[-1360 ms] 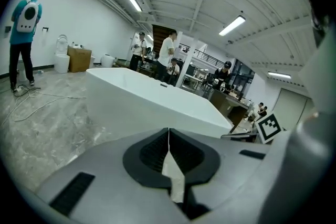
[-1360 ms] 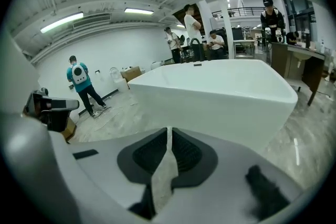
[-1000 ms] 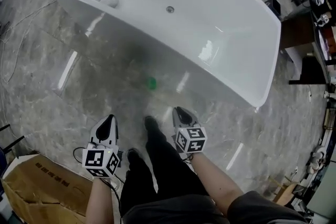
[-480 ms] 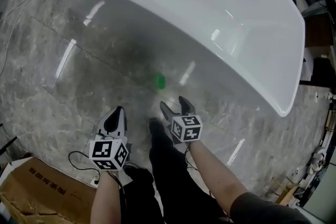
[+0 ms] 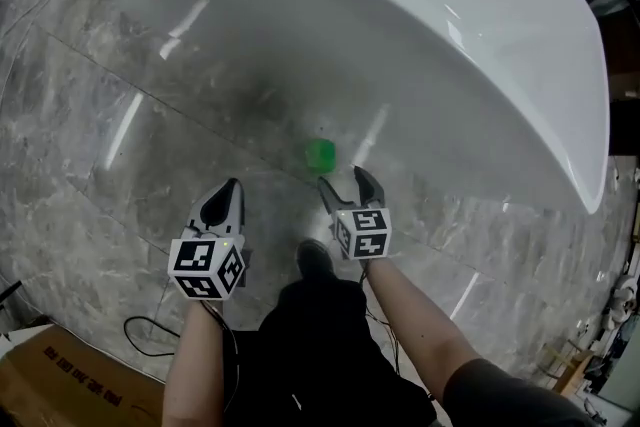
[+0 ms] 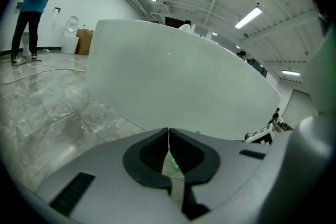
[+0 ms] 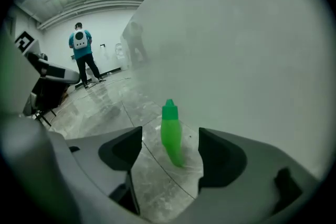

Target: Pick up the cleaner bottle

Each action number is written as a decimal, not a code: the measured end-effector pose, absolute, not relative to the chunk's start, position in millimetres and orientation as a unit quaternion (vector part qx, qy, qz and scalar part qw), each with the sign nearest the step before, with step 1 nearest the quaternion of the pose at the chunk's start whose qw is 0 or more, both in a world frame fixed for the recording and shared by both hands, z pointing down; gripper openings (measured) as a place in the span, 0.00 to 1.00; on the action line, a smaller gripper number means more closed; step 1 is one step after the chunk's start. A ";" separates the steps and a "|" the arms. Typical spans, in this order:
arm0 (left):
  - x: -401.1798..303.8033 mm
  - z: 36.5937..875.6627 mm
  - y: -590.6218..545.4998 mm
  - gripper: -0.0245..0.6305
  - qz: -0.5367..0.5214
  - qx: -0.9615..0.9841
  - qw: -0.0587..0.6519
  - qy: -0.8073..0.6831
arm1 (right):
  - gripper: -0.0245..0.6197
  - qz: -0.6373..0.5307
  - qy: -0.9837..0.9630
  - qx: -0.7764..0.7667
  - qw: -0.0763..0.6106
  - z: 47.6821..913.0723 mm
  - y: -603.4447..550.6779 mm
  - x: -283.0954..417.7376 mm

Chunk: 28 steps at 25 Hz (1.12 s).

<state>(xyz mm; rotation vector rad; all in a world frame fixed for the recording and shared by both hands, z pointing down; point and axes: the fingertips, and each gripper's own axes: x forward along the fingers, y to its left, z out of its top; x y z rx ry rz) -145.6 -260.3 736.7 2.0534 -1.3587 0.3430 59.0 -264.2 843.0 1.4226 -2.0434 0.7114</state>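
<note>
The cleaner bottle (image 5: 320, 154) is small and bright green and stands upright on the grey marble floor, close to the bathtub's wall. My right gripper (image 5: 346, 186) is just short of it, jaws open. They have just been opening, with nothing between them. In the right gripper view the bottle (image 7: 171, 131) shows through the gap of the right gripper (image 7: 169, 137), a little beyond the pads (image 7: 128, 149). My left gripper (image 5: 228, 191) hangs to the left, shut and empty. Seen from the left gripper (image 6: 168, 134), a sliver of green shows behind the closed jaws.
A large white bathtub (image 5: 430, 35) rises right behind the bottle and fills the top of the head view. The person's black-trousered leg and shoe (image 5: 315, 260) stand between the grippers. A cardboard box (image 5: 70, 375) and a cable (image 5: 150, 340) lie at the lower left. A person (image 7: 81, 55) stands far off.
Both grippers have come down and forward toward the floor and the bottle. The right jaws went from shut to wide open. The bathtub and bottle now look nearer.
</note>
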 end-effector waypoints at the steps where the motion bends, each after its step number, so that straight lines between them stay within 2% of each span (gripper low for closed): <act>1: -145.0 746.1 -264.8 0.06 0.128 0.785 0.318 -0.517 | 0.55 0.263 -0.764 0.522 0.272 855.3 -263.0 56.4; 8: -146.3 795.0 -289.0 0.06 0.102 0.807 0.284 -0.507 | 0.55 0.238 -0.778 0.537 0.223 905.4 -279.7 53.6; 17: -162.2 835.7 -310.1 0.06 0.089 0.819 0.250 -0.510 | 0.55 0.212 -0.789 0.539 0.205 961.3 -308.1 31.3; 28: -181.7 859.5 -303.1 0.06 0.112 0.806 0.258 -0.521 | 0.55 0.213 -0.780 0.556 0.195 987.1 -334.8 26.4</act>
